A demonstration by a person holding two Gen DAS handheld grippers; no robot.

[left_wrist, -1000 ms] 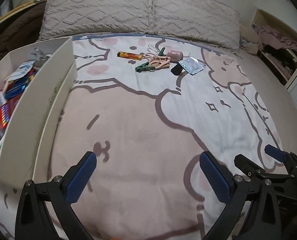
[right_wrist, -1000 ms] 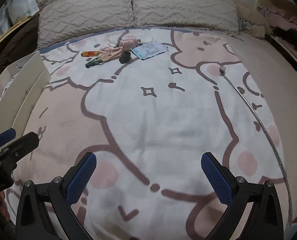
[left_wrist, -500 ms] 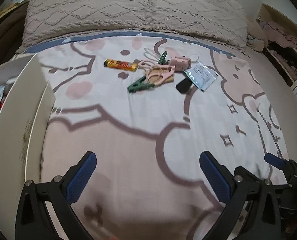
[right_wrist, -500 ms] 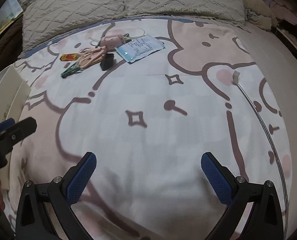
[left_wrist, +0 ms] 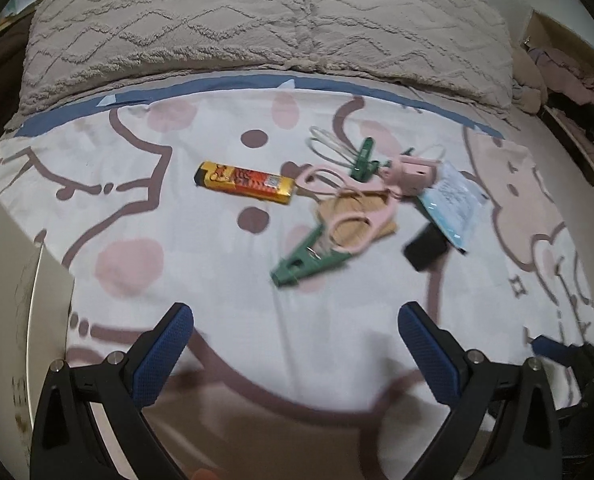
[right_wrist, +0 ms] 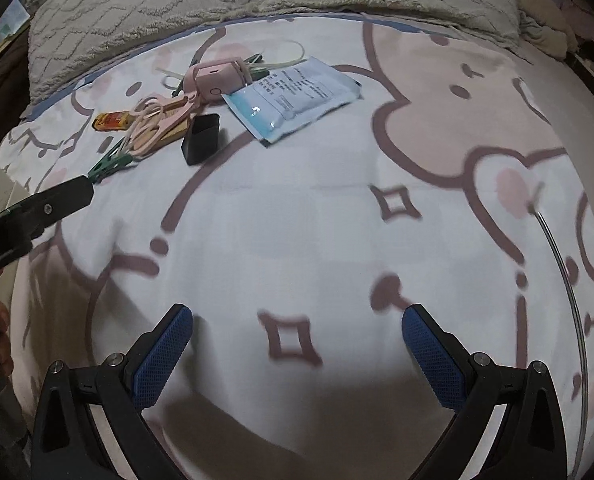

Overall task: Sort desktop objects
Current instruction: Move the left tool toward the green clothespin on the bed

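Bed (left_wrist: 217, 280) with cartoon-print cover seen. Small things piled just below pillows (left_wrist: 257, 20). Green clip (left_wrist: 309, 260) nearest left gripper (left_wrist: 295, 340): judged light, stiff; best taken across body. Right gripper (right_wrist: 297, 340) well apart. Both jaws spread wide, nothing held.

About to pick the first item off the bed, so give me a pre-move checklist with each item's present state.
1. Left gripper jaws open and holding nothing: ok.
2. Right gripper jaws open and holding nothing: ok.
3. Bedspread between both grippers and the pile free of obstacles: ok.
4. Yellow pack lying apart from the tangle, easy to take alone: ok.
5. Pink scissors separable: not ok, they overlap the green clip and a tan pad.
6. White sorting box has room: cannot tell, only its wall shows.
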